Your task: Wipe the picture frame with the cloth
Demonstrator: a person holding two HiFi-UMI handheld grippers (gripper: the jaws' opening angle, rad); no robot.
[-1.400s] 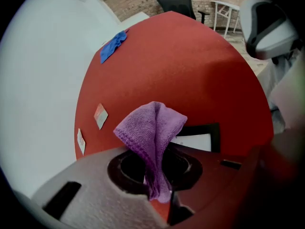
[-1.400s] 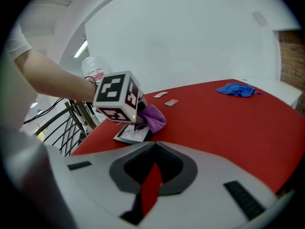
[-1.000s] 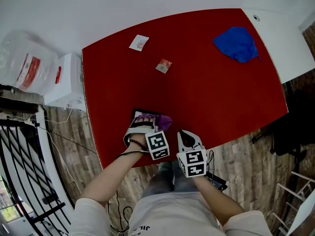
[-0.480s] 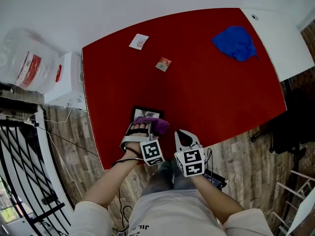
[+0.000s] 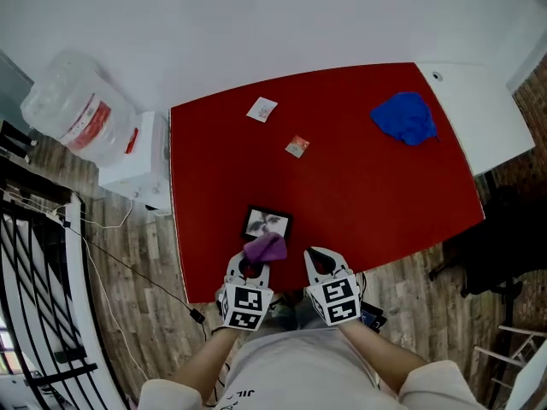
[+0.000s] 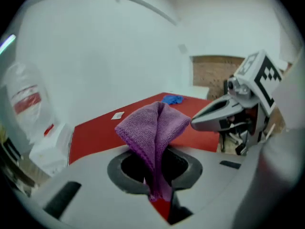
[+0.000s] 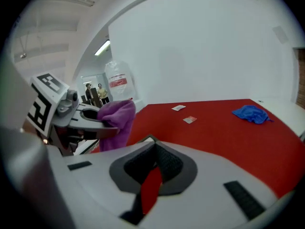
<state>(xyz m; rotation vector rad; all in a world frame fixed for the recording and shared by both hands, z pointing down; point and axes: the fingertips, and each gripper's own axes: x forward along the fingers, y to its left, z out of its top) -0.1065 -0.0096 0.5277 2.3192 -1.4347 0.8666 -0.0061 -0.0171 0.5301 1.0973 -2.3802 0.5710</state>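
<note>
Lower centre of the head view: my left claw [image 5: 250, 267] is clamped on a fold of the purple cloth [image 5: 266, 248], held over the near edge of the red worktop [image 5: 359, 178]. The frame [image 5: 267, 224] lies flat just up-frame of the cloth, its long side running roughly left to right. Whether the two touch, I cannot tell. The left claw is nearer, so I judge a short reach forward is needed. My right claw [image 5: 321, 261] hangs alongside, jaws together and empty.

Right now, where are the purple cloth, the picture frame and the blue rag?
purple cloth [image 5: 266, 248], head view, bunched middle.
picture frame [image 5: 267, 223], head view, its glass.
blue rag [image 5: 404, 118], head view, its middle.
</note>
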